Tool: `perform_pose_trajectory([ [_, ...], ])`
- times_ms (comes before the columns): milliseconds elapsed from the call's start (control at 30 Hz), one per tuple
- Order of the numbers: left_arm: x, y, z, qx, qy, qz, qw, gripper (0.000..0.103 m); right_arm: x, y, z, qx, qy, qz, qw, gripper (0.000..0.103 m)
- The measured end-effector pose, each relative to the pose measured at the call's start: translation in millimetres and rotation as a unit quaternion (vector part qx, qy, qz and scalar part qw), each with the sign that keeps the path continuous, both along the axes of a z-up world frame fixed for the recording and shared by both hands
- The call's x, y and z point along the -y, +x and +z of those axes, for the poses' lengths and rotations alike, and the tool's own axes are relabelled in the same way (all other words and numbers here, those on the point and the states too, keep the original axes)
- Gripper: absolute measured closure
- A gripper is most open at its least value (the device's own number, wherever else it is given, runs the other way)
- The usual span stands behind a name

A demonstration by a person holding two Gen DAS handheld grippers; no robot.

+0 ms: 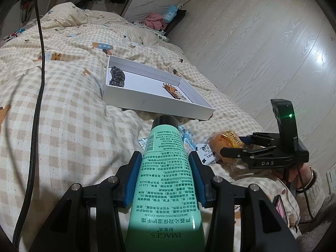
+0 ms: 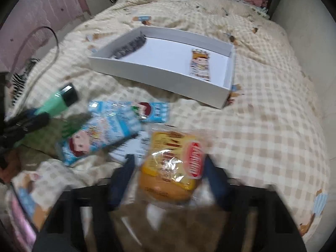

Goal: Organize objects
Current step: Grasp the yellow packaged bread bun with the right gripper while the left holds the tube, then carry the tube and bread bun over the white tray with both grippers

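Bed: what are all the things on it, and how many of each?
checked cream quilt: one, cream and tan, covers the bed
shallow white cardboard box: one, white, on the quilt
dark hair claw clip: one, blackish, box's left end
small orange snack packet: one, orange, box's right end
blue cartoon snack packets: two, blue, on the quilt in front of the box
white printed packet: one, white, beside the bun
wrapped bun: one, golden in a clear yellow-printed wrapper, between the right gripper's fingers
mint-green hand cream tube: one, green with black cap, in the left gripper
left gripper: shut on the tube
right gripper: around the bun; grip unclear
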State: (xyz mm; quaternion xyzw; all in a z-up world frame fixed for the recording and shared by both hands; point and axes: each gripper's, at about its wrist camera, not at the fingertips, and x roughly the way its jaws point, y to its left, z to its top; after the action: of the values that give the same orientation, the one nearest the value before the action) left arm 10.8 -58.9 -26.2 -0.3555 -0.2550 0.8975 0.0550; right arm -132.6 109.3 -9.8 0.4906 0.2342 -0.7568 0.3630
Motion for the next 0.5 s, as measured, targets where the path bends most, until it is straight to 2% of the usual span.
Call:
perform_pose_trajectory([
  [133,0,0,0,0.000,0.000,0.000,1.0000,0.053,-12,2,16,0.015,-0.064,0.009,0.998,0.046],
  [267,0,0,0,0.000,0.000,0.000,1.0000,0.053,-23,11,35,0.006,-0.107,0.023,0.994,0.046],
  [433,0,1,0,-0.001,-0.002,0.002,1.0000,0.053,-47,24,57,0.018,-0.205,0.045,0.978,0.046],
  [500,1,1,1,-0.003,-0.001,0.003,1.0000,0.053,-53,26,58,0.028,-0.227,0.041,0.973,0.046],
])
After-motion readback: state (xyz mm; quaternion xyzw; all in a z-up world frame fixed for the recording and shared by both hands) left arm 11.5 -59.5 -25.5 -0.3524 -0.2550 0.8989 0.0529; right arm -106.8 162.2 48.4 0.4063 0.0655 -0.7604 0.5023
